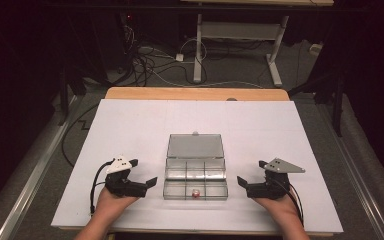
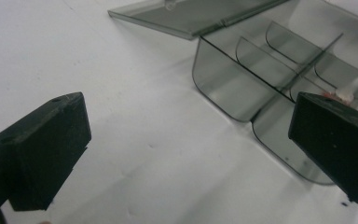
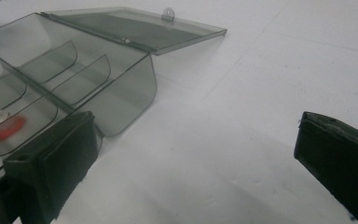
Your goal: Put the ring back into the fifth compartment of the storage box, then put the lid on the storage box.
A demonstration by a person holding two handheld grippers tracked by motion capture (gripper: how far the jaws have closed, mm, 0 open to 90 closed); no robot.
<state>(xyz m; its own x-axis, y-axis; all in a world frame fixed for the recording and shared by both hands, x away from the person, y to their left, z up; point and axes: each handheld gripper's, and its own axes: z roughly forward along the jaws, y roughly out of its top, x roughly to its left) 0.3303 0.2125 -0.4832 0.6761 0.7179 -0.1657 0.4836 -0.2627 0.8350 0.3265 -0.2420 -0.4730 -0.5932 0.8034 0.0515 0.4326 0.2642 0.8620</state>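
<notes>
A clear plastic compartment box [image 1: 180, 170] stands in the middle of the white sheet, its lid [image 1: 195, 146] swung back flat on the far side. A small red-and-white item [image 1: 195, 192] lies in the near middle compartment and also appears as the item [image 2: 342, 94] and the item [image 3: 2, 125] in the gripper views. My left gripper [image 1: 145, 172] rests just left of the box, open, with bare sheet between its jaws [image 2: 186, 144]. My right gripper [image 1: 250, 172] sits just right of the box, also open and holding nothing [image 3: 196, 158].
The white sheet [image 1: 280, 130] covers a wooden table [image 1: 195, 93] whose far edge shows. Behind it the floor holds loose cables [image 1: 155, 65] and the white legs of another desk [image 1: 198, 50]. Dark surroundings flank both sides.
</notes>
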